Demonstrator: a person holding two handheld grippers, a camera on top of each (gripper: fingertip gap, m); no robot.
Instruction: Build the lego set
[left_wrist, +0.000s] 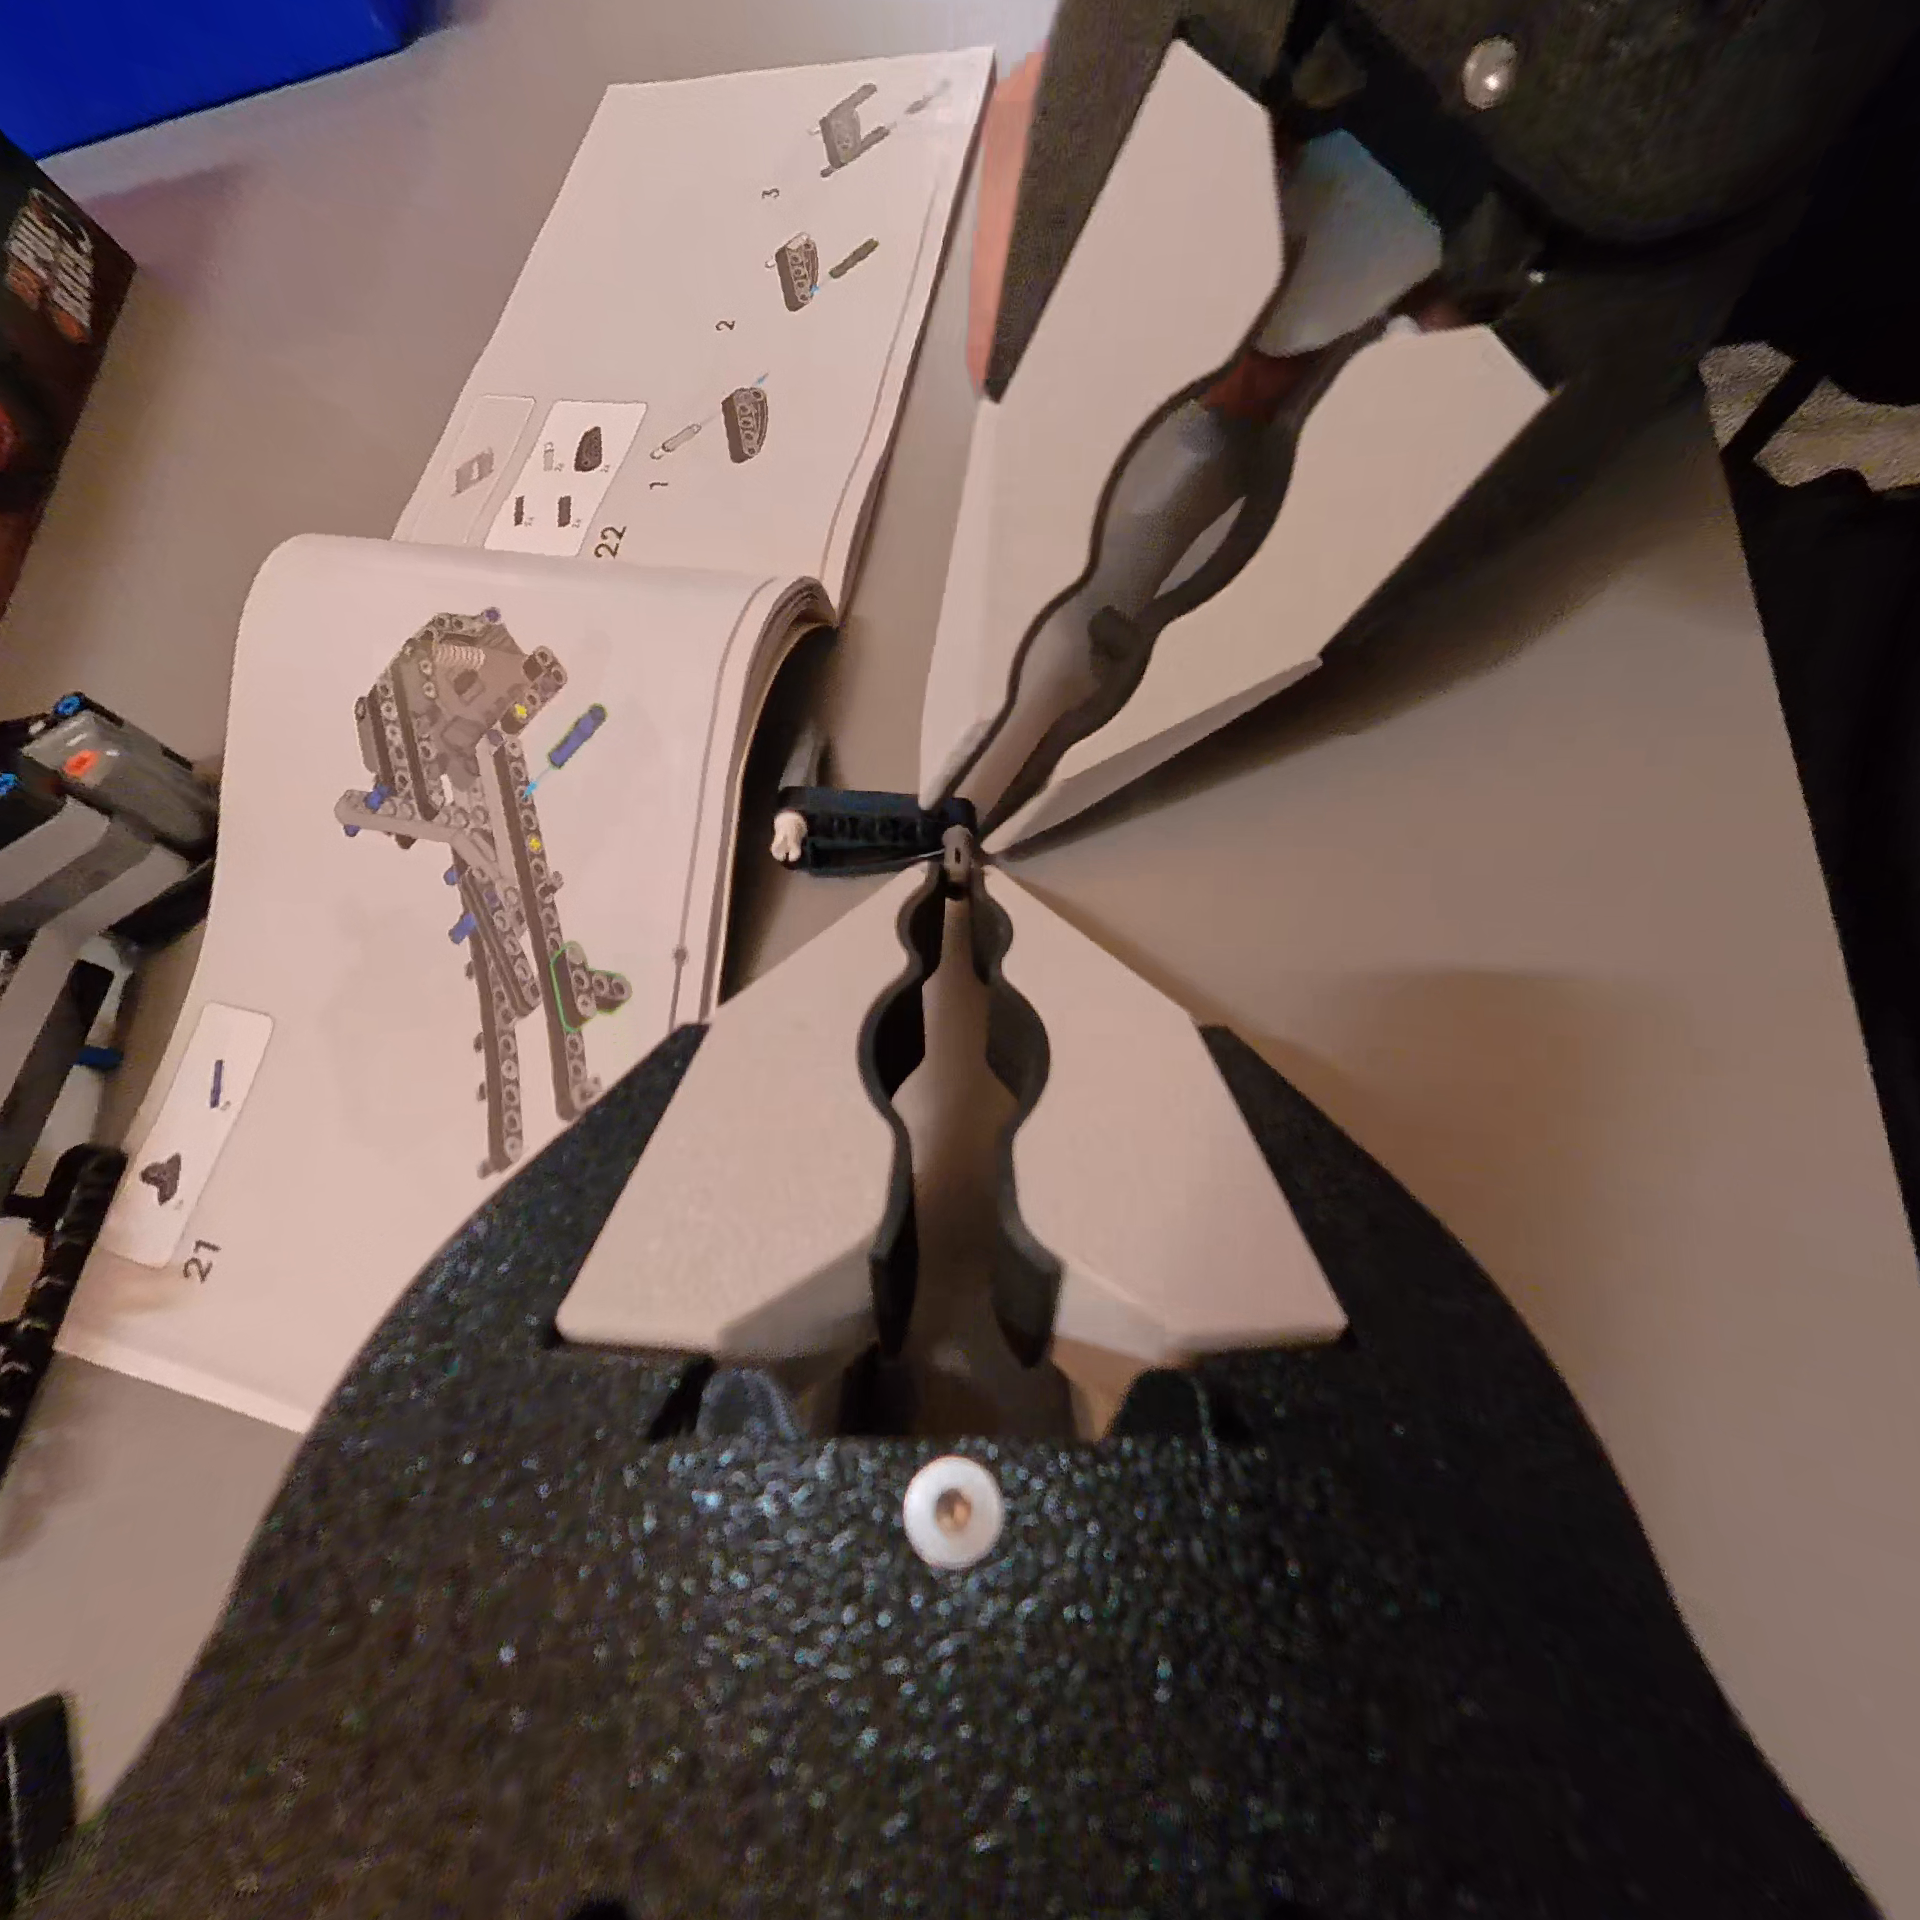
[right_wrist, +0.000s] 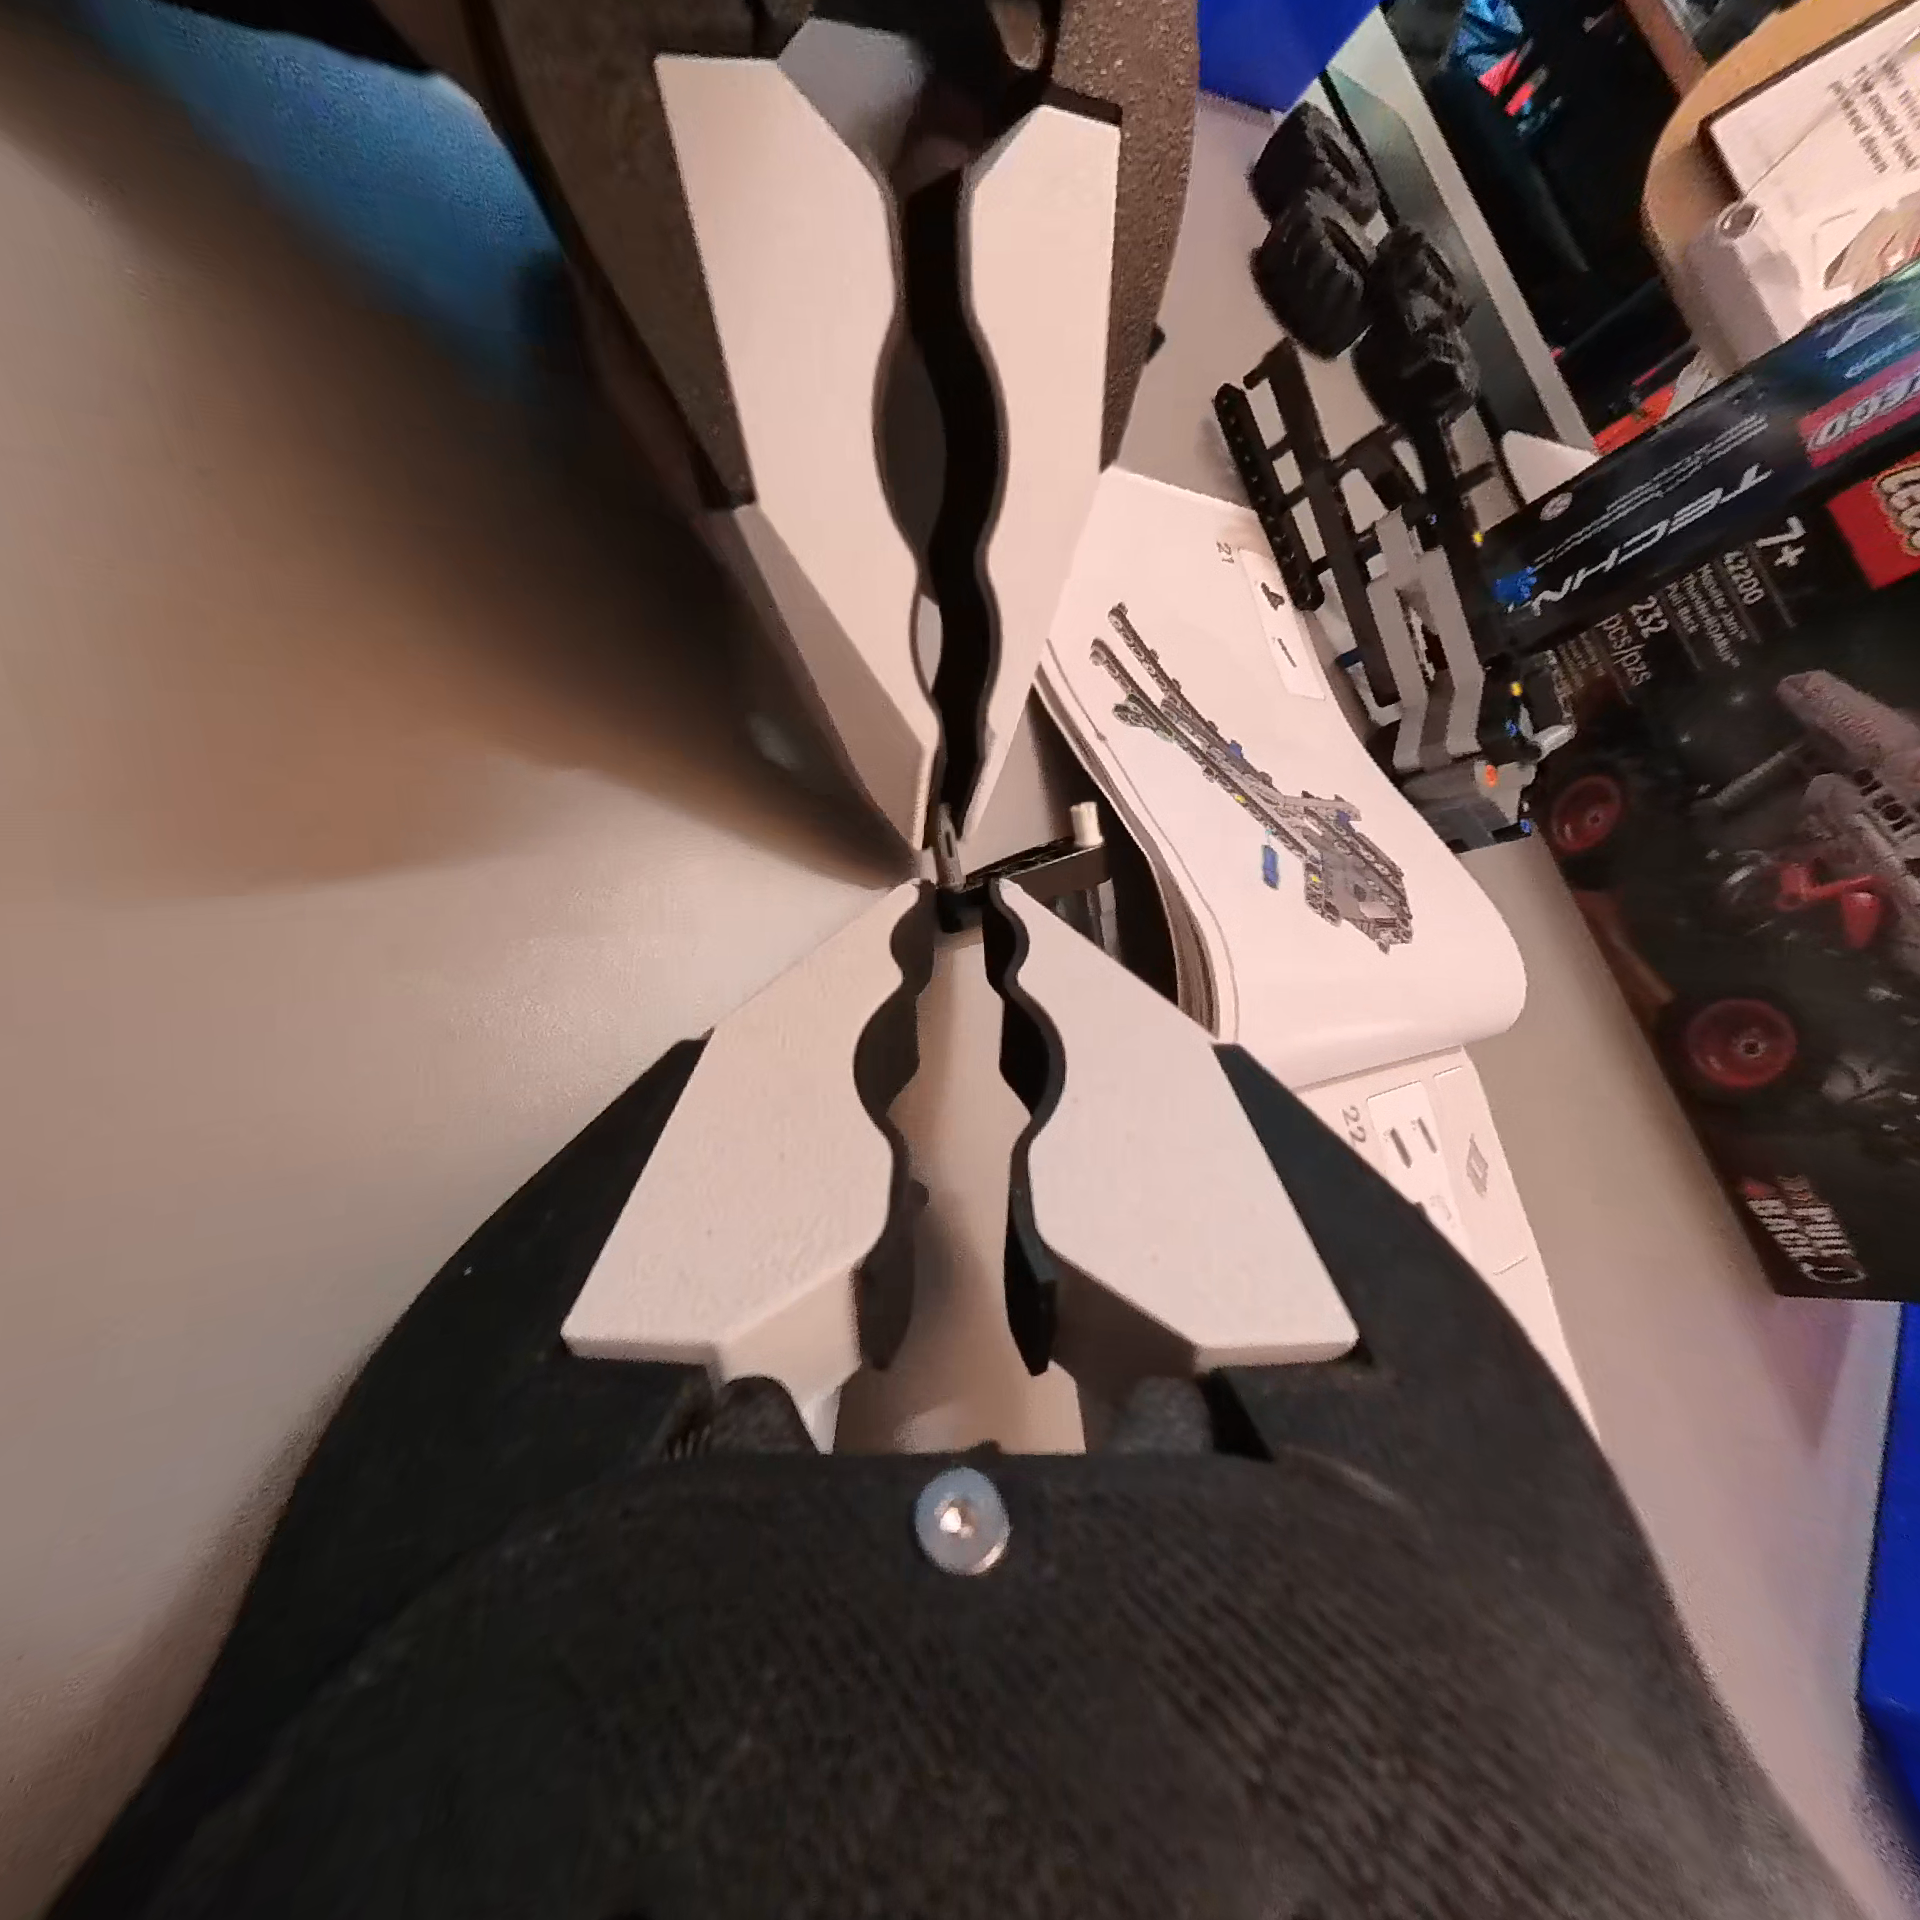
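Your left gripper (left_wrist: 958, 854) pinches a small grey pin (left_wrist: 957, 844) and your right gripper (right_wrist: 961, 902) clamps the rigid black beam's (left_wrist: 868, 831) end above the counter (left_wrist: 1455, 935), so grip lightly.

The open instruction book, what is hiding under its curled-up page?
Under the instruction book's lifted page a black lego beam with a white pin pokes out. Anything deeper underneath is covered.

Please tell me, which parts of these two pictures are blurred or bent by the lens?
Left wrist view: the instruction booklet is sharp, the top right corner smears, and the table edge bends. Right wrist view: the left side is a soft brown smear, the tyres are slightly blurred, and the box curves near the edge.
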